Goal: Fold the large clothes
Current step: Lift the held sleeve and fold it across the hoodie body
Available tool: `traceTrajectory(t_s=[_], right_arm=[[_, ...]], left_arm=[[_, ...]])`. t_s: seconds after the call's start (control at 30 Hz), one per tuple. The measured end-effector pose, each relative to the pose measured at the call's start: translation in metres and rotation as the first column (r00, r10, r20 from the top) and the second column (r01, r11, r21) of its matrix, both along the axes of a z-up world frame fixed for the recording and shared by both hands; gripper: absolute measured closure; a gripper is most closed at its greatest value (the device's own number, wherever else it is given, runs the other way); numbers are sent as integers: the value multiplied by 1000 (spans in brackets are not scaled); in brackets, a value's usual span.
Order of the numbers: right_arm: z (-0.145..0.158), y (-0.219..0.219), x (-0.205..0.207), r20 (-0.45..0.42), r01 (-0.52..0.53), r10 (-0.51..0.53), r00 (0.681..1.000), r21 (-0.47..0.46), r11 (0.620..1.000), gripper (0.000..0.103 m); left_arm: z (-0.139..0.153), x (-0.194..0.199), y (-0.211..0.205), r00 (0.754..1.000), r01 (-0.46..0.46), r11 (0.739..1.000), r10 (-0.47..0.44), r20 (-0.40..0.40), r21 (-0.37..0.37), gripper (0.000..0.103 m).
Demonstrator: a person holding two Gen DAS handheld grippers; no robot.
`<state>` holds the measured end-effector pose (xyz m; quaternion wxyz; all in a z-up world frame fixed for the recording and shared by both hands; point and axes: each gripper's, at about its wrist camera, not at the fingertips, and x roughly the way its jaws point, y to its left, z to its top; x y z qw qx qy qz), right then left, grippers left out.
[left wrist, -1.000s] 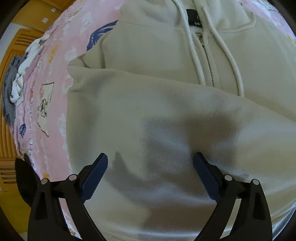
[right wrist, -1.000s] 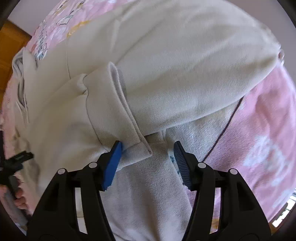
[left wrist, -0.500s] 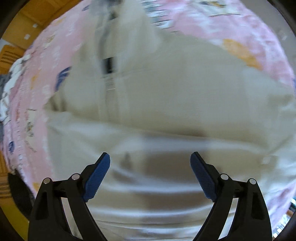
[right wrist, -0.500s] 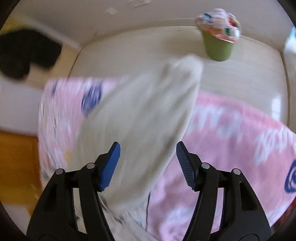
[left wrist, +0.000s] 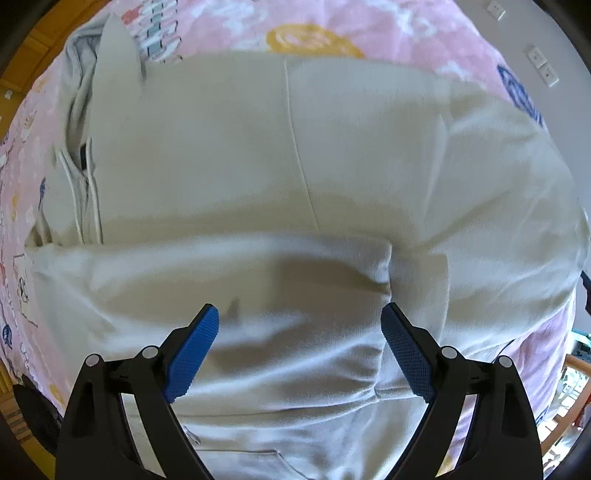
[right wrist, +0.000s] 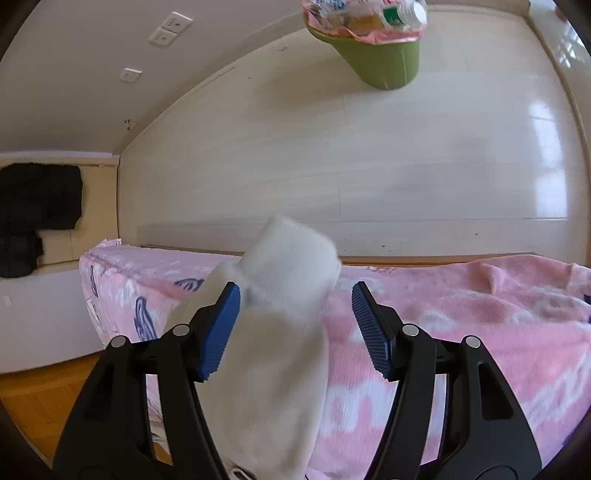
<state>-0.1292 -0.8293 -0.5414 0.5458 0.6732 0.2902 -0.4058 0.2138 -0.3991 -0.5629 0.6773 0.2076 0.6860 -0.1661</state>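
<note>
A beige zip hoodie (left wrist: 332, 155) lies spread on the pink patterned bedspread (left wrist: 332, 22). Its hood (left wrist: 110, 59) and white drawstrings (left wrist: 83, 206) are at the left, and one sleeve (left wrist: 221, 273) is folded across the body. My left gripper (left wrist: 301, 350) hovers straight above that sleeve, open and holding nothing. In the right wrist view the other sleeve (right wrist: 273, 369) runs out toward the bed edge and ends in its ribbed cuff (right wrist: 295, 258). My right gripper (right wrist: 295, 328) is open with this sleeve between its jaws. The right pad stands clear of the cloth.
Past the bed edge (right wrist: 424, 258) is pale floor (right wrist: 369, 166). On it stands a green bin (right wrist: 384, 62) with a pink liner and bottles. Dark clothing (right wrist: 37, 199) lies on a ledge at the left. Wall sockets (right wrist: 170, 29) are above.
My left gripper slid across the hoodie from the zipper area to the folded sleeve, rolling as it went. My right gripper swung from the body of the hoodie out to the sleeve end at the bed edge.
</note>
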Motion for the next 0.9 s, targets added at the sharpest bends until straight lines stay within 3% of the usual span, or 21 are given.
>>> traceTrajectory(t_s=[0.23,0.33,0.47,0.5,0.53,0.57,0.73,0.9], right_arm=[[-38,-13,-3,99,30,-38,994,84,996,41],[-54,-12,-6,217,75,-100,971,120,990,41],[-57,-10,-7,222,101,-117,968,84,991,42],[-55,-8,-7,237,109,-120,964,60,992,49],[-53,-7,-5,280,107,-113,953,37,994,75],[-52,-5,-3,310,96,-98,946,21,995,82],[-28,2,6,314,57,-36,949,-59,997,91],[14,8,14,350,54,0,937,-146,988,93]], left_arm=[[-15,-5,0,999,-30,999,31,-25,30,17],[-19,-5,-3,999,-40,998,41,-23,40,17],[-29,-2,-7,997,-63,996,65,-35,58,17],[-30,-1,-6,997,-68,996,70,-37,58,17],[-30,-1,-5,996,-77,995,80,-42,57,17],[-30,-1,-4,995,-81,995,84,-48,58,17],[-13,2,8,993,-93,994,96,-68,53,17],[5,10,25,994,-106,994,107,-33,38,17]])
